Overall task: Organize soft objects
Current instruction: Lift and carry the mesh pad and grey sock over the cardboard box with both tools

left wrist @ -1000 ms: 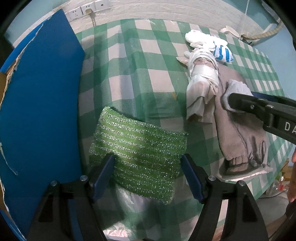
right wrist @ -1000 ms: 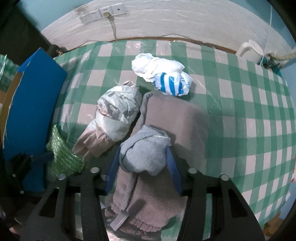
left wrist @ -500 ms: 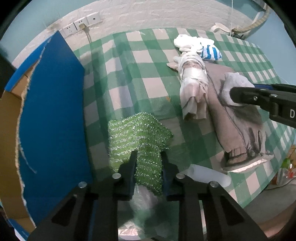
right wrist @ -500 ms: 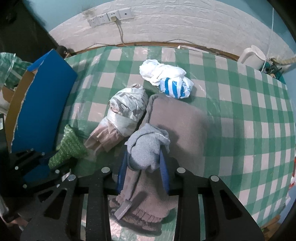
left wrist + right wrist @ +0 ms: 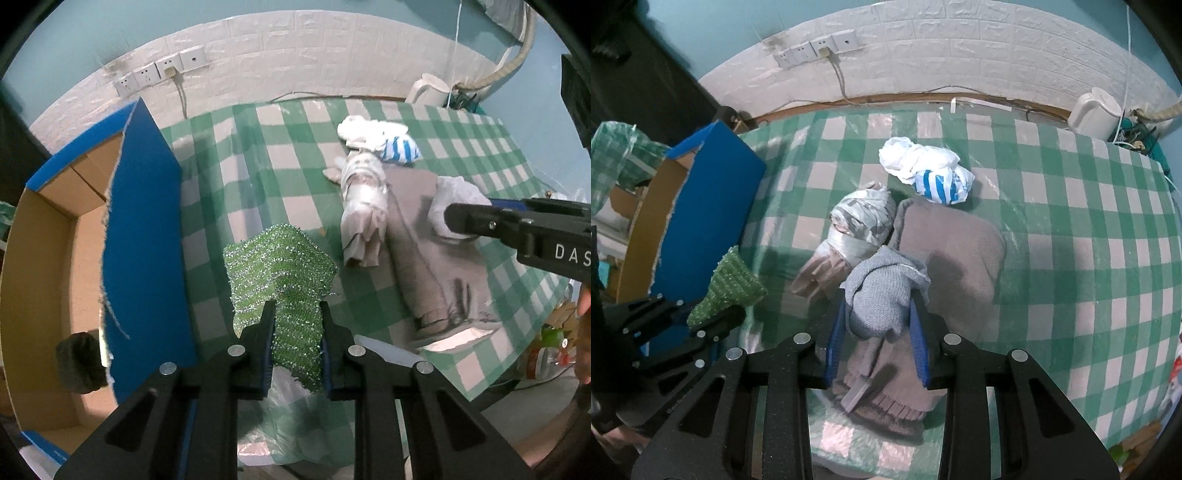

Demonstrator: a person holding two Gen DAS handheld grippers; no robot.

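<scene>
Left tool (image 5: 297, 325) clamps a glittery green knit cloth (image 5: 280, 266); right tool (image 5: 879, 314) pinches a bunched grey knit glove (image 5: 882, 295).

- Light is dim, bluish and even in both views.
- Soft shadows lie on the grey towel (image 5: 956, 254) and on the checked tablecloth (image 5: 1071, 221), whose plastic sheen glints at 12 o'clock.
- Fisheye bending curves the wall, and the corners go black.
- The rim is slightly blurred.

A white brick-pattern wall panel (image 5: 923, 55) with sockets (image 5: 816, 50) backs the green-checked bench (image 5: 1089, 229), teal wall (image 5: 92, 40) above.
</scene>
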